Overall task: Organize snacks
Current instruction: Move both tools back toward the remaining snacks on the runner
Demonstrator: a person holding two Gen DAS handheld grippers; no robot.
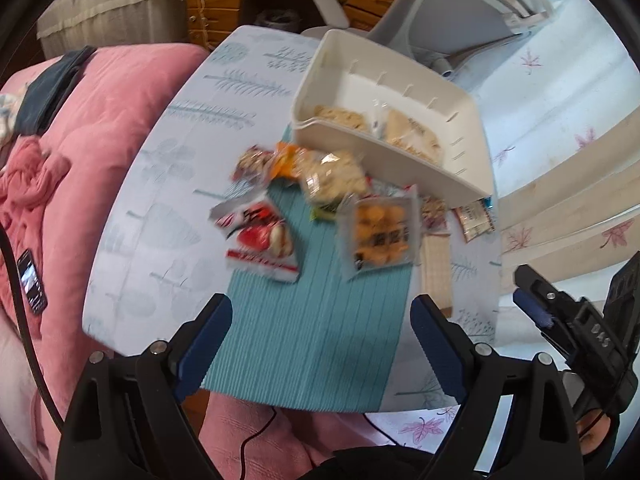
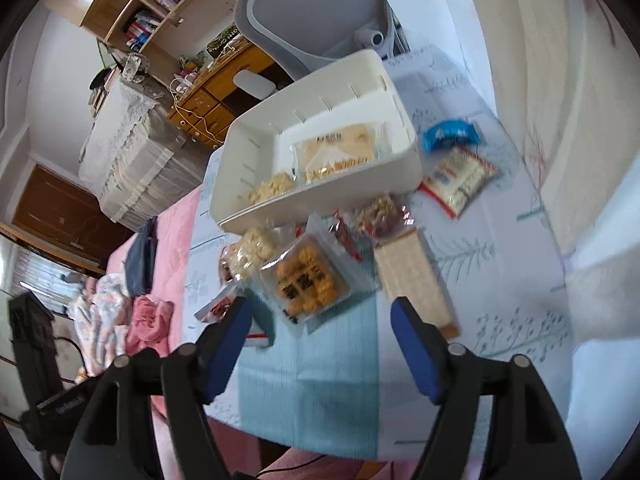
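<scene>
Snacks lie heaped on the tabletop [image 1: 132, 240] just before a white bin [image 1: 472, 128] that already holds two pale packets. From left: a red-and-white packet [image 1: 260, 240], then an orange cracker packet [image 1: 380, 234]. Only the right wrist view shows a blue wrapper [image 2: 450, 133] and, blurred, perhaps a nut bag [image 2: 460, 180] beside the bin. The left claw [image 1: 320, 320] and right claw [image 2: 320, 320] both gape wide, empty, hovering over the teal mat [image 1: 312, 340].

Leaf-print table [image 1: 168, 184]; teal mat [image 1: 304, 344], white bin [image 1: 472, 136], snack packets [image 1: 376, 232] lying on it
</scene>
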